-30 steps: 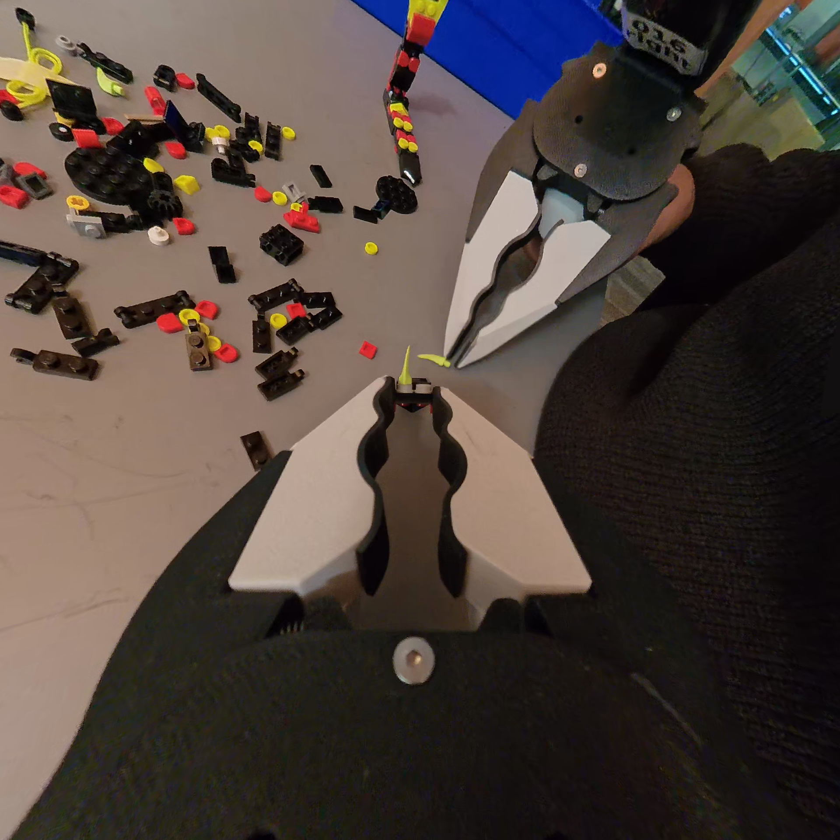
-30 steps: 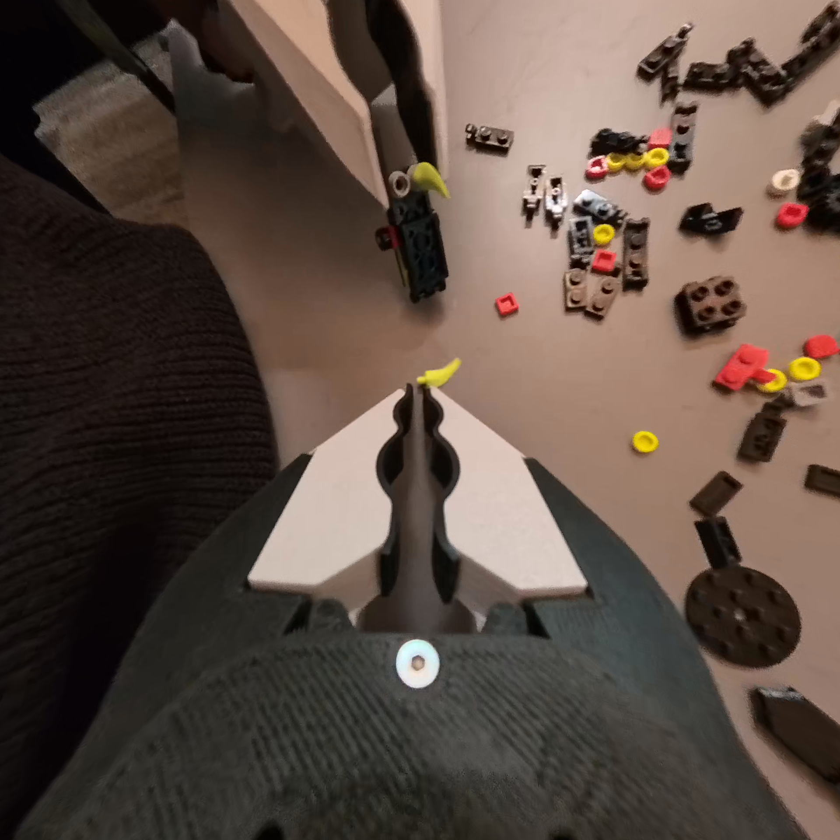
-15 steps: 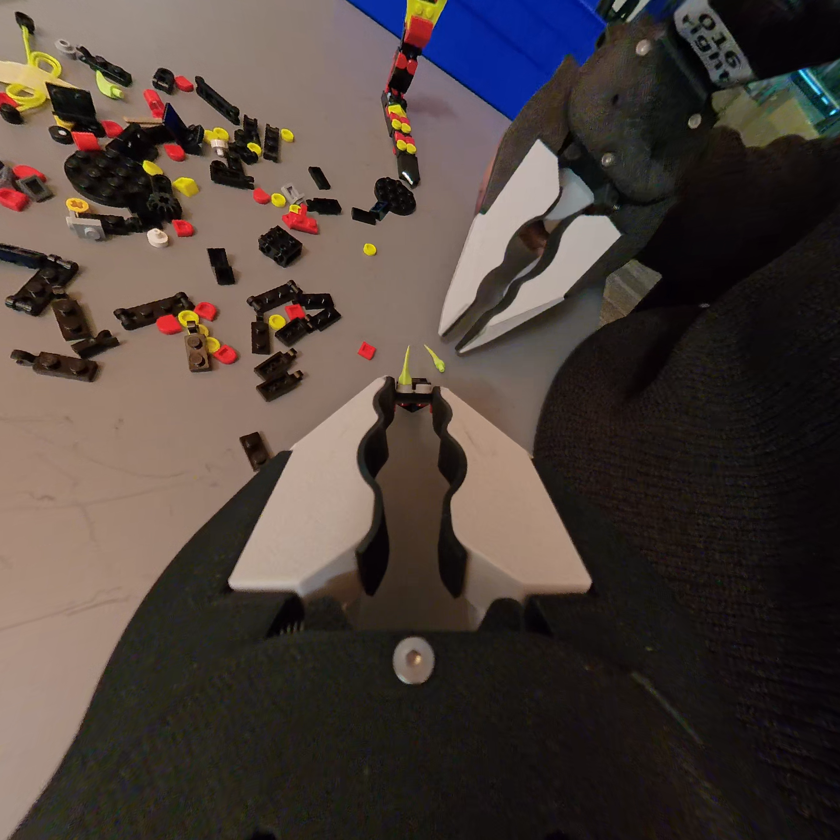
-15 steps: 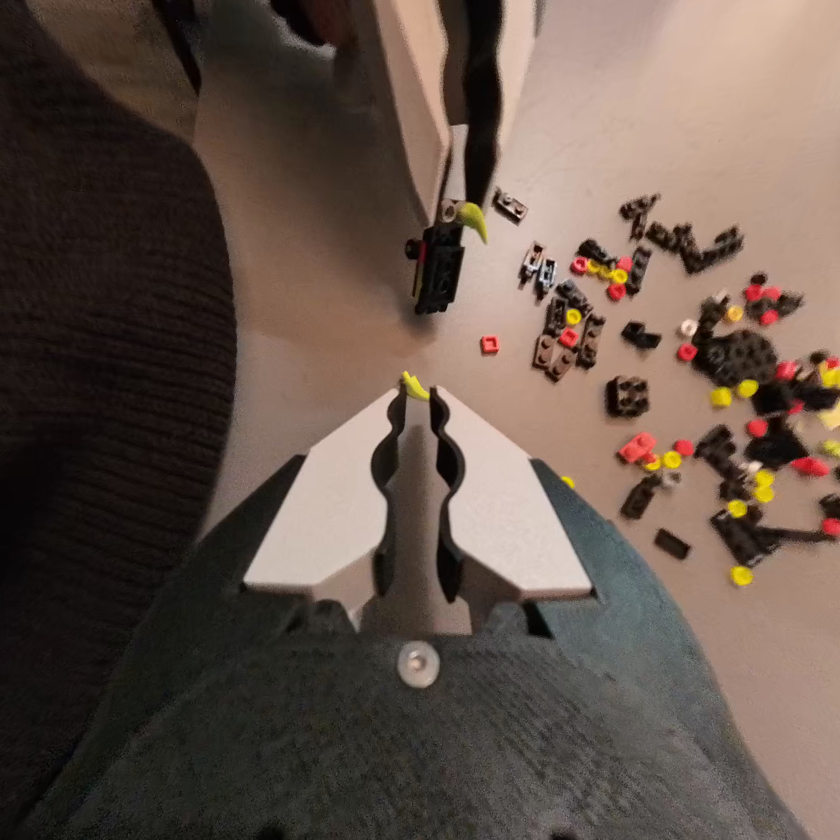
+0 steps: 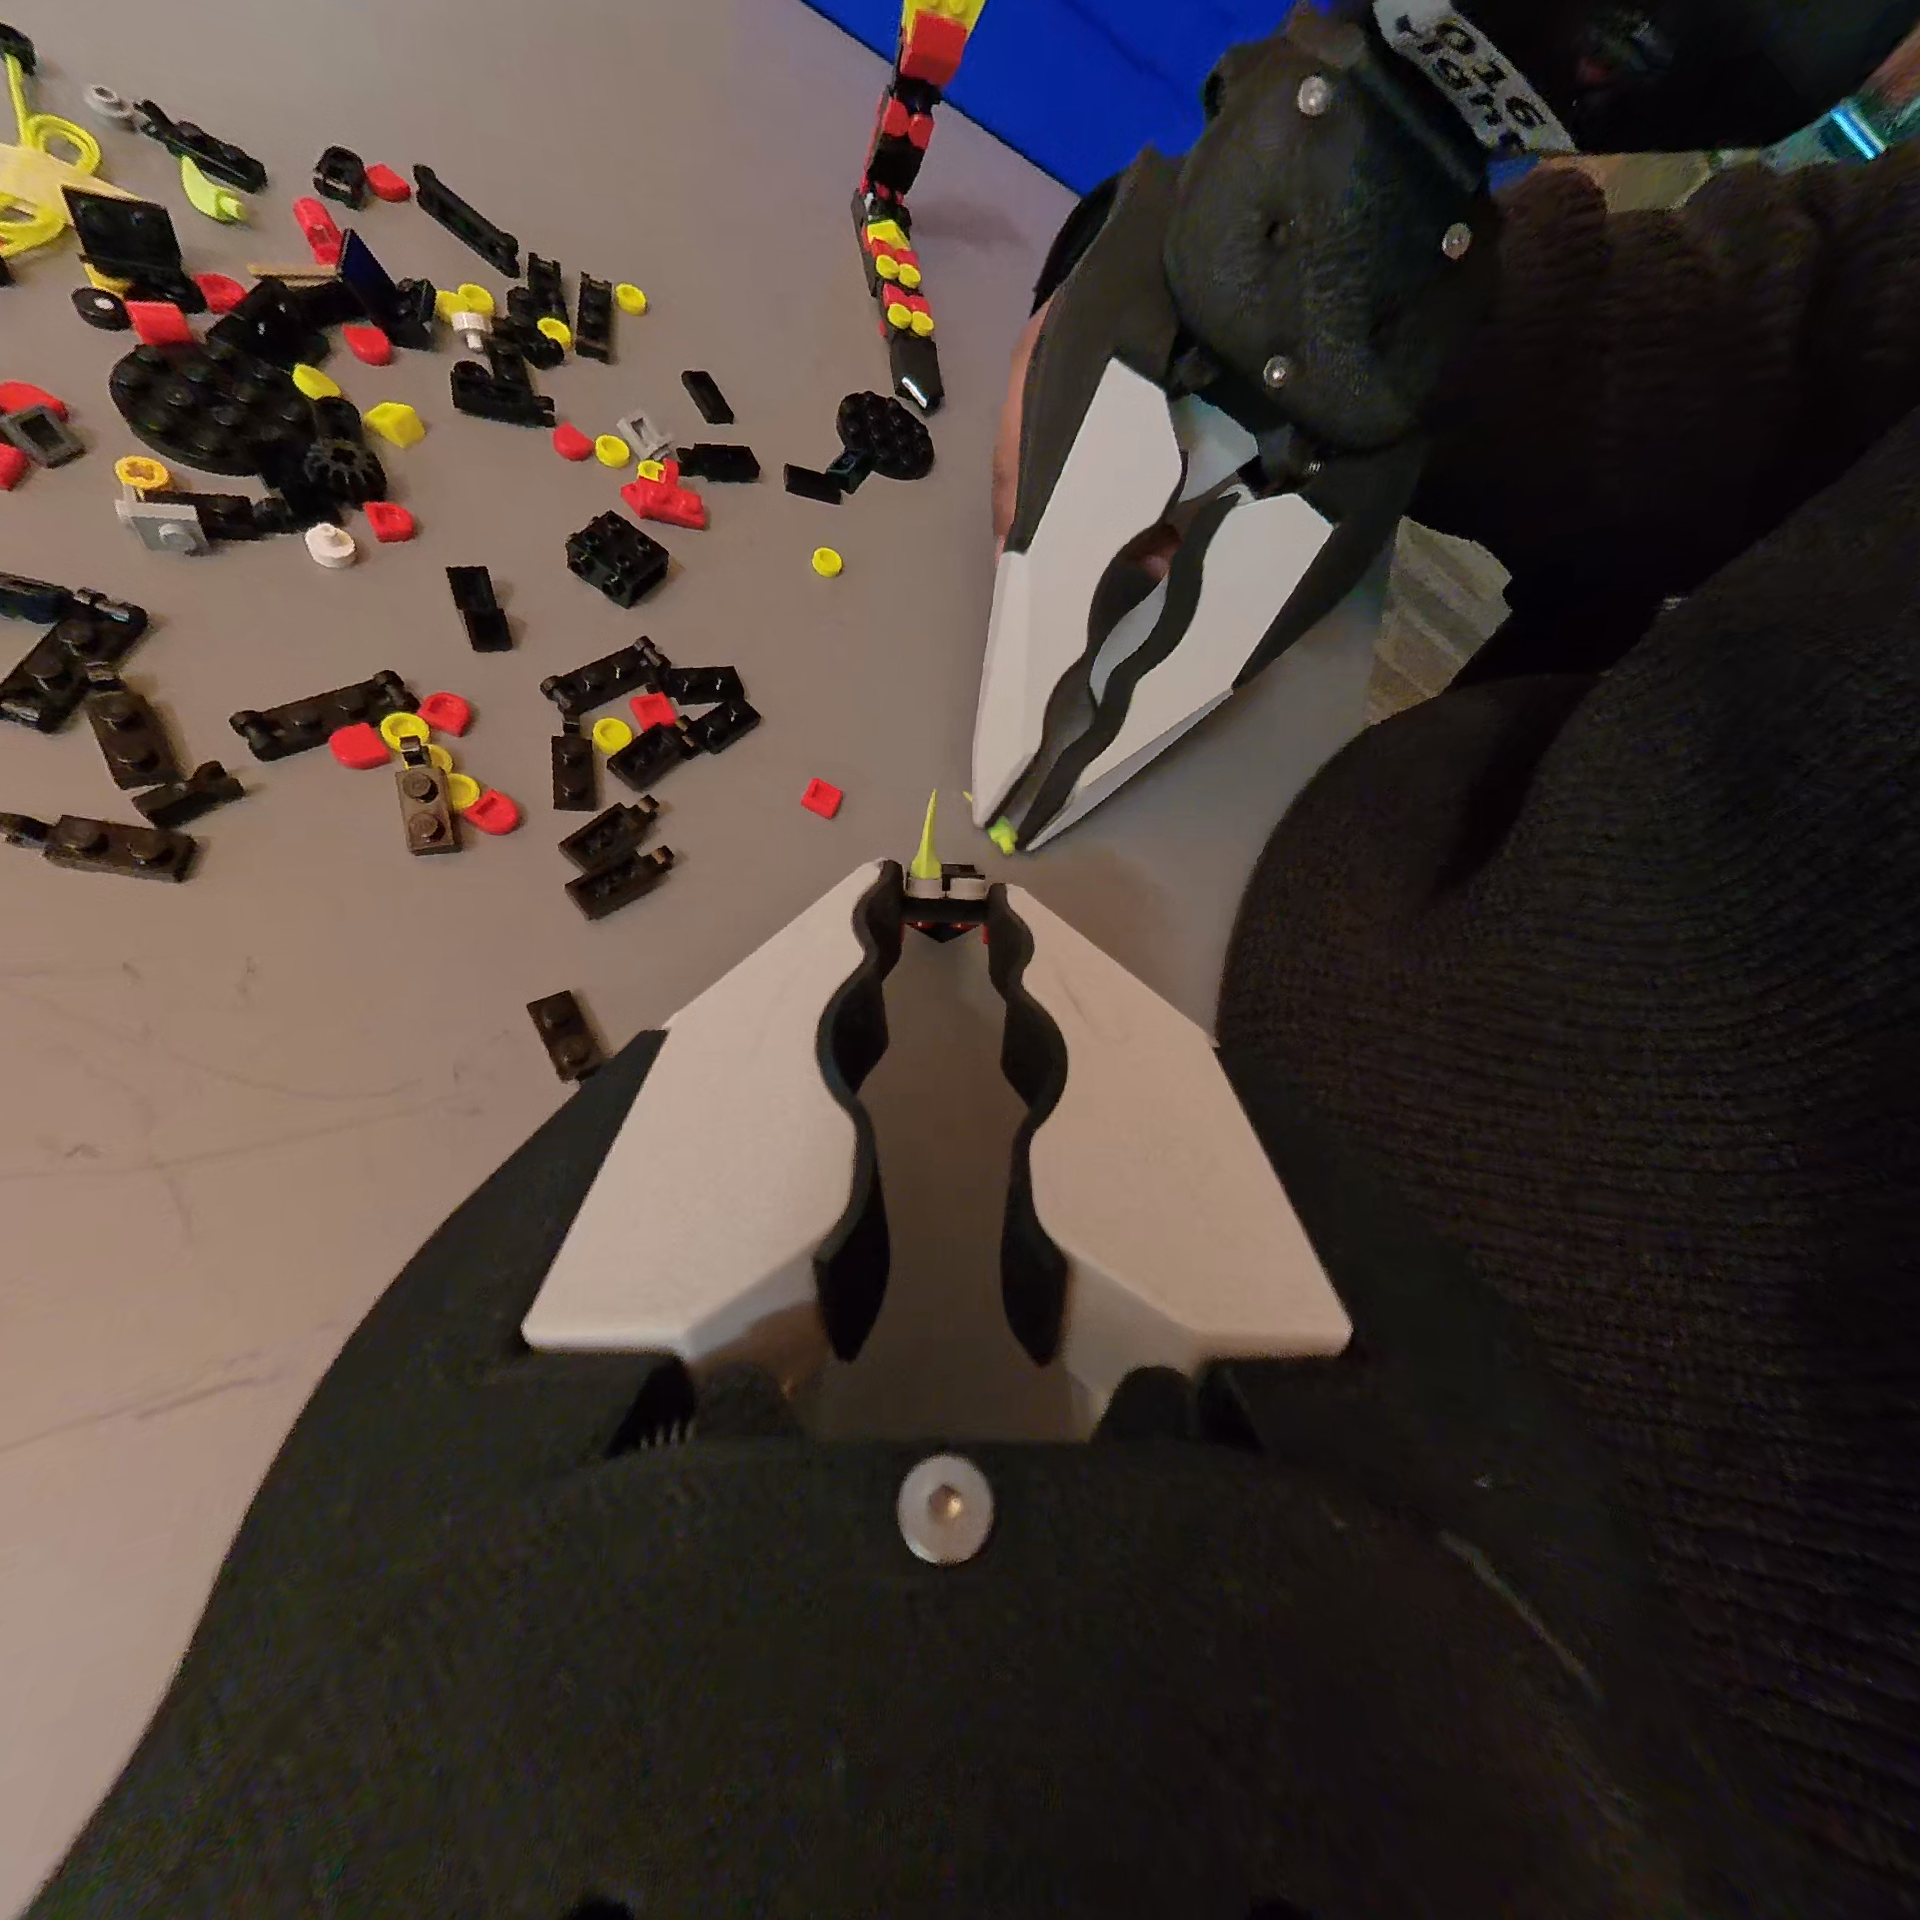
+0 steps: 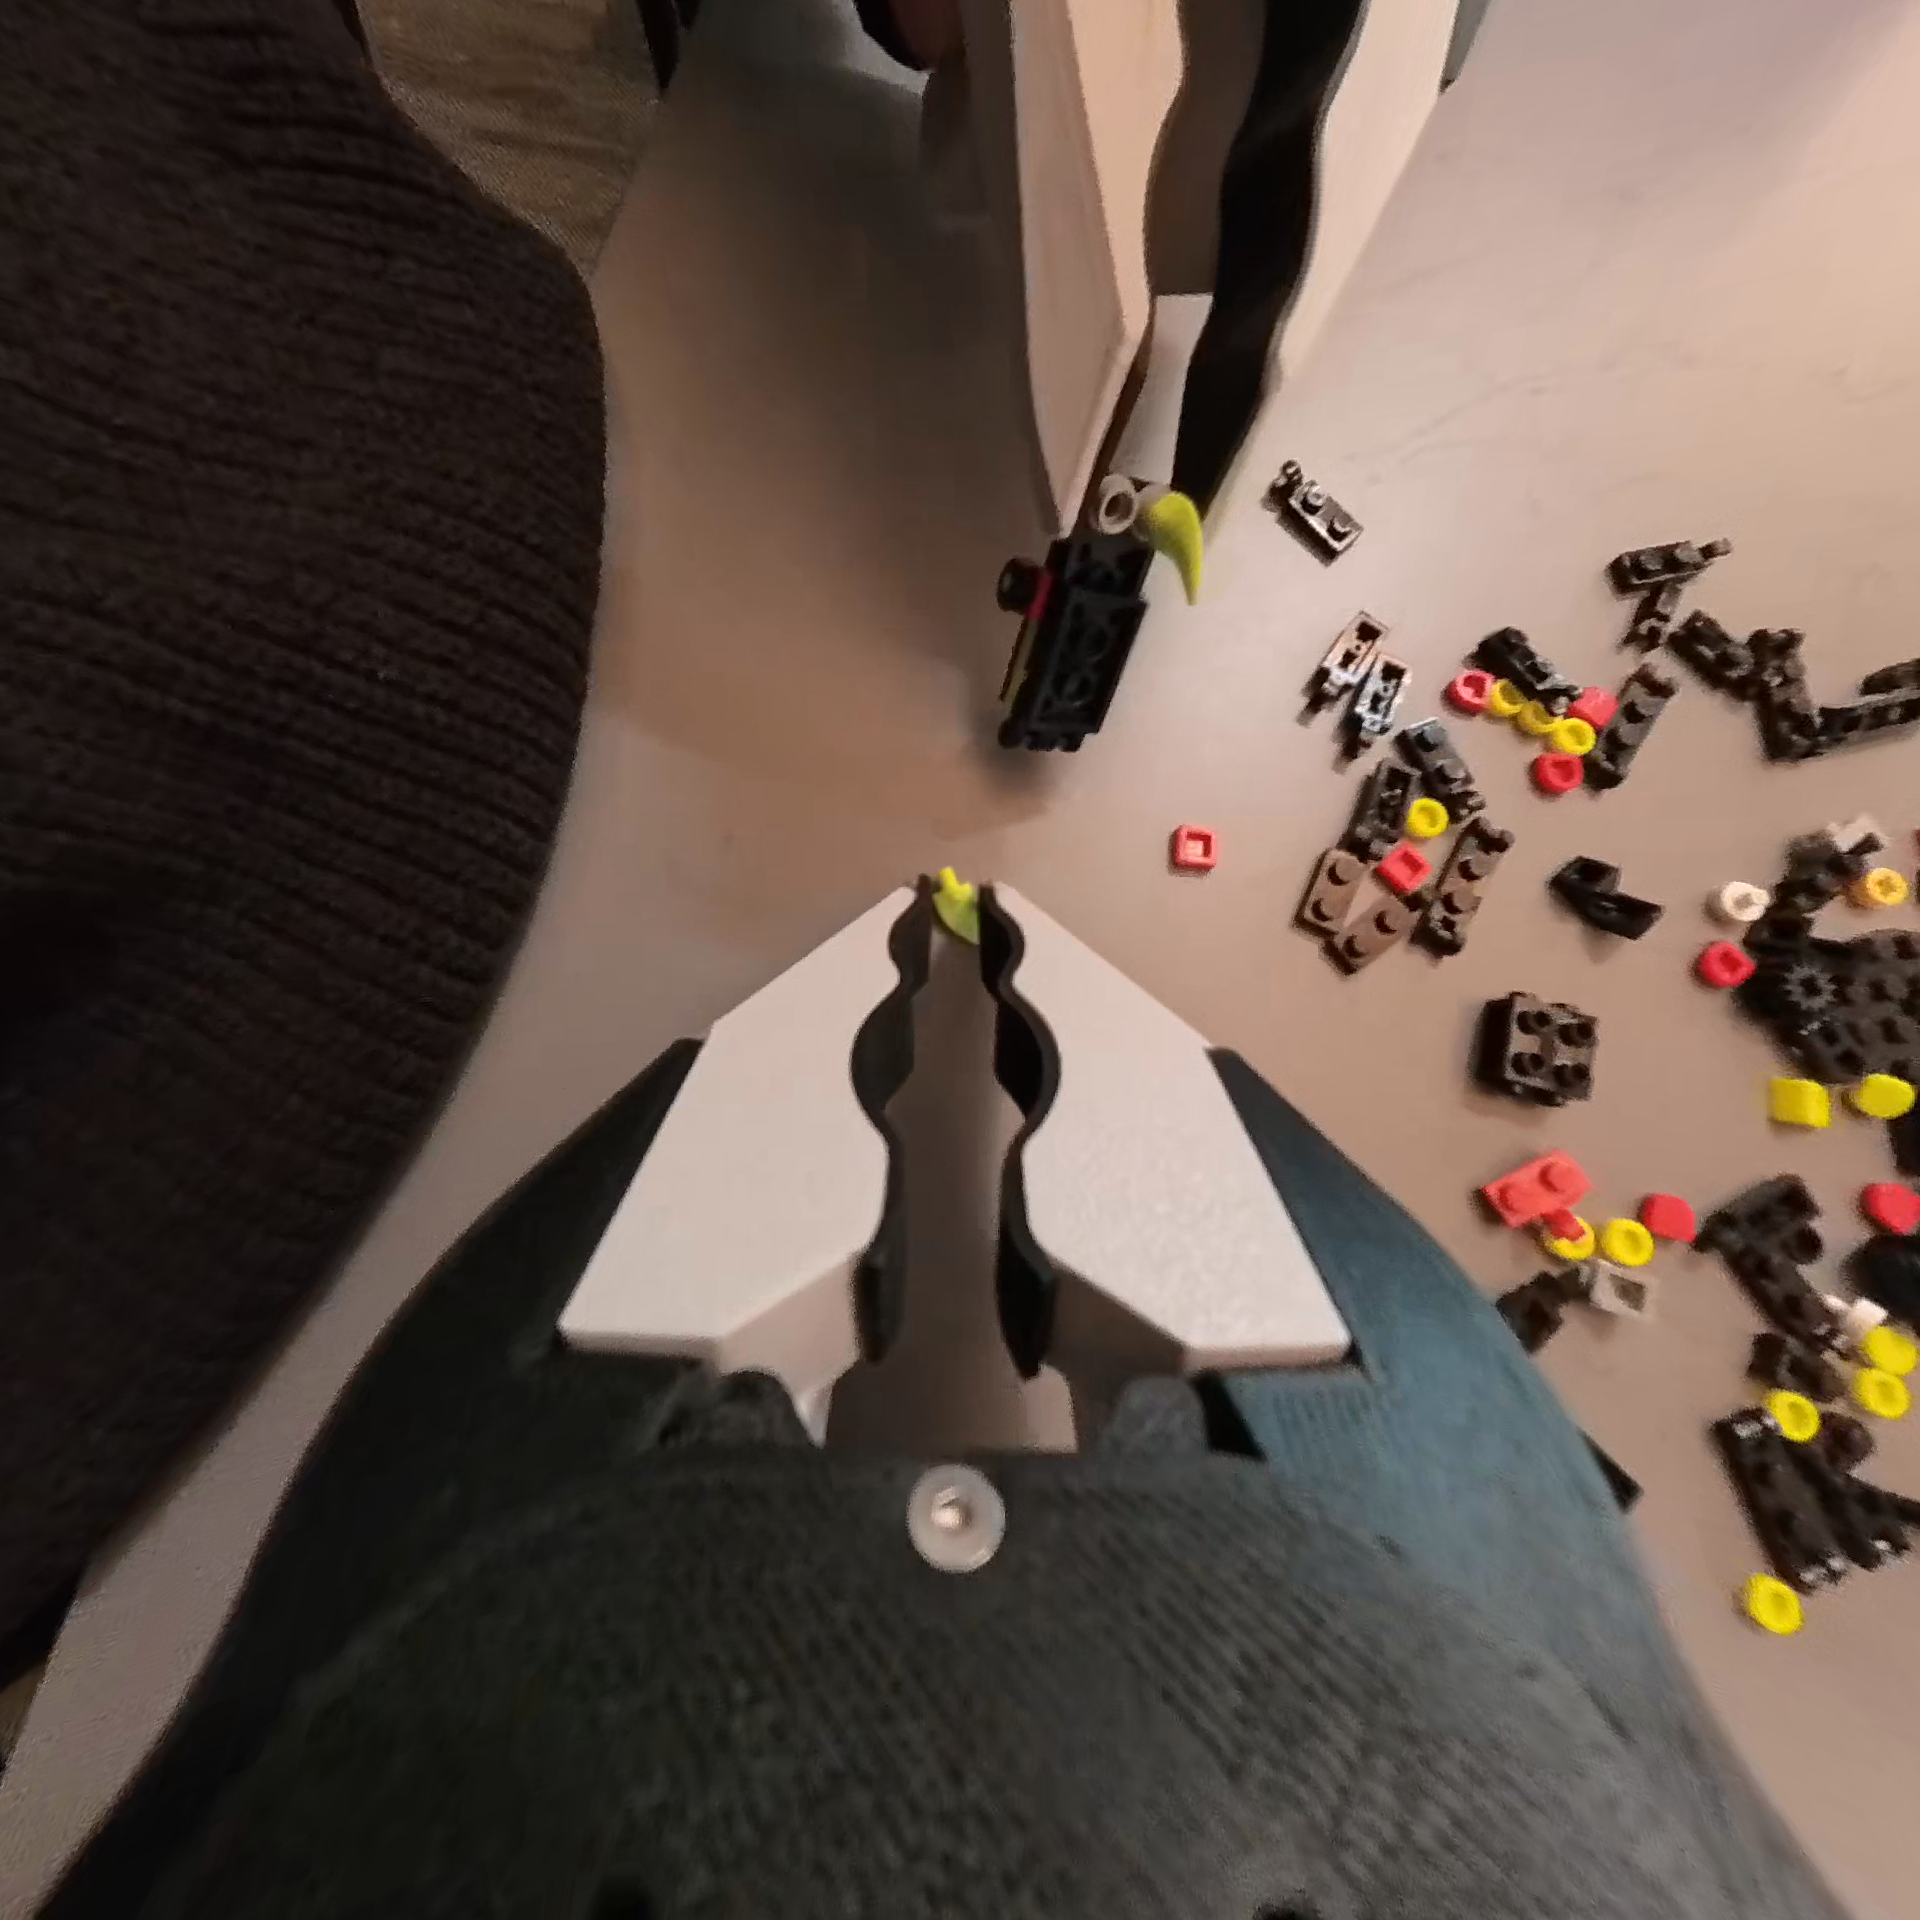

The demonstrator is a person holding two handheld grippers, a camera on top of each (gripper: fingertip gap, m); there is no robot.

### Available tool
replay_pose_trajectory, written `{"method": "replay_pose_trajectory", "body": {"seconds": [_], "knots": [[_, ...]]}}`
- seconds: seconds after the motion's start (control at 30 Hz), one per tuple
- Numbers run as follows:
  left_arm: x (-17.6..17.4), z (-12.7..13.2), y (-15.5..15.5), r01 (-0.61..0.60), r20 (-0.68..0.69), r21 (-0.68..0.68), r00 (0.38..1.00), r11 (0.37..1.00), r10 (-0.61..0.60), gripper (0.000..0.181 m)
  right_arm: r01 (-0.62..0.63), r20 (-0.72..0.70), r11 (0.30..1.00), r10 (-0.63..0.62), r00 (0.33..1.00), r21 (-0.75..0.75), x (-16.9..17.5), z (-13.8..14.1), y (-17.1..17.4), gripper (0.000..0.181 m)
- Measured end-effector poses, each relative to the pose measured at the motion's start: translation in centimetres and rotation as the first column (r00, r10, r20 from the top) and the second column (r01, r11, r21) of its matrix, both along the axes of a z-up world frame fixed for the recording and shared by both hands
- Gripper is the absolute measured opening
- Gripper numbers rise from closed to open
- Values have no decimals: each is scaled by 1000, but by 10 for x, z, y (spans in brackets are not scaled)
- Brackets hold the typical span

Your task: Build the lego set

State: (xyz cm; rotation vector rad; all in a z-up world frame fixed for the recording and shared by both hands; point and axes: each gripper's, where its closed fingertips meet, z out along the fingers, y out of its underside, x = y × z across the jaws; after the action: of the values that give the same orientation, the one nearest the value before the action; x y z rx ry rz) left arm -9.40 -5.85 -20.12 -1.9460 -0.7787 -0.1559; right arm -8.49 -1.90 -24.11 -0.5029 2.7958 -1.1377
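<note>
Both claws hold lego parts above the desk (image 5: 312,1143)
Left claw (image 5: 940,896) grips a black assembly (image 6: 1075,634); right claw (image 6: 951,899) pinches a lime horn (image 6: 954,906)

The right gripper (image 6: 951,896) has re-gripped the lime claw piece (image 6: 954,906) deeper between its tips.

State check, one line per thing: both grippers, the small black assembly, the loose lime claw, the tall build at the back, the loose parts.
left gripper: jaws shut on small black assembly
small black assembly: held off the table, one lime claw already on it
right gripper: jaws shut on loose lime claw
loose lime claw: pinched at the tips, not yet attached
tall build: part-built, untouched
loose parts: scattered on grey table
</note>
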Motion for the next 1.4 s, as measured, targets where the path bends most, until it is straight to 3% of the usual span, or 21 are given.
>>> {"method": "replay_pose_trajectory", "body": {"seconds": [0.23,0.5,0.67,0.8,1.0,1.2,1.4], "knots": [[9,-10,3,41,56,-23,998,999,-40,14,60,90,998,-60,994,2,-2,2,-3,4],[8,-21,-1,32,62,-92,998,995,-27,18,179,344,978,-132,930,-108,-10,35,-9,3],[-4,-1,0,-26,-44,-28,999,999,25,29,249,503,953,-133,854,-170,-11,58,-15,3],[-1,28,7,4,-99,120,995,993,8,15,273,576,941,-113,810,-199,-8,69,-21,3],[8,36,16,27,56,250,998,968,-42,13,268,552,934,-97,828,-238,-3,76,-27,3],[10,42,18,-43,282,396,956,917,-77,15,202,442,928,-46,896,-313,5,83,-27,3],[7,47,15,-91,373,471,922,878,-105,11,190,337,914,-64,939,-358,3,89,-28,3]]}}
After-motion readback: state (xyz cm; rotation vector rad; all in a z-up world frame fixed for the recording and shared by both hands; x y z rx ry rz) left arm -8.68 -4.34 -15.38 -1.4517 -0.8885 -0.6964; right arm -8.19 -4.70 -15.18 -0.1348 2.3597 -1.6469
